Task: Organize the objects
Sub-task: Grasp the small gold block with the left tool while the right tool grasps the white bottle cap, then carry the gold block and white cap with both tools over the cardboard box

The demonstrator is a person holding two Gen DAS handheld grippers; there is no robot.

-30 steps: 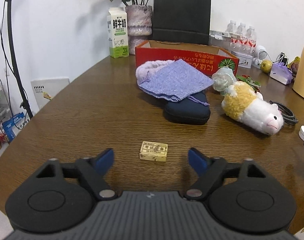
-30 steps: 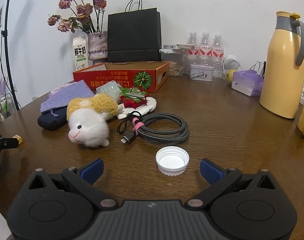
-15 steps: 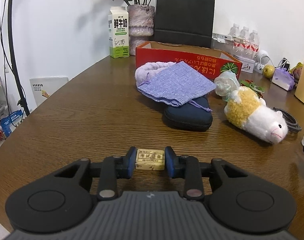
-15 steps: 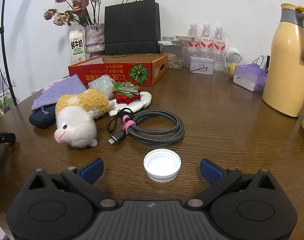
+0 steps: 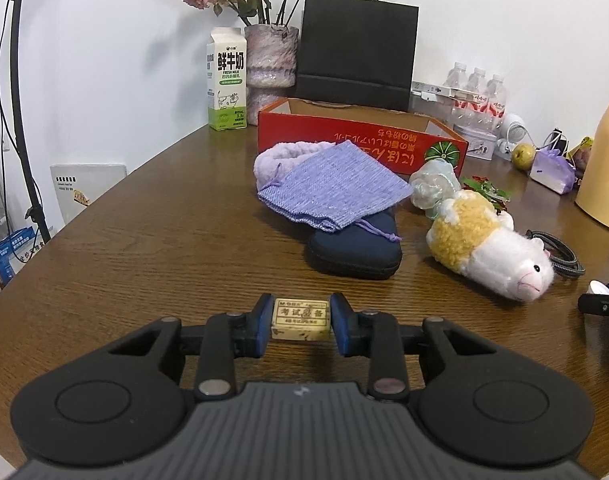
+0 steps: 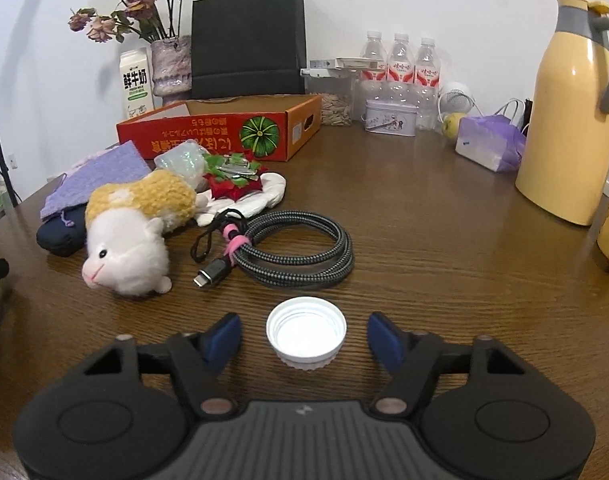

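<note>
Brown wood-grain table point(image 5: 144, 240) carried everything. Nearest, the left hand-held gripper point(image 5: 301, 322) was clamped on a small eraser point(image 5: 301, 319); the right hand-held gripper point(image 6: 304, 338) had been closing around a white bottle cap point(image 6: 306, 332), pads not touching it. Beyond lay a plush hamster point(image 6: 132, 232), a coiled cable point(image 6: 296, 248) and, farthest, a red box point(image 6: 224, 128).

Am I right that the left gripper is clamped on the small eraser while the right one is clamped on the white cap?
Not quite. The left gripper does clamp the eraser, but the right wrist view shows the right gripper closing around the white cap without touching it yet.
</note>
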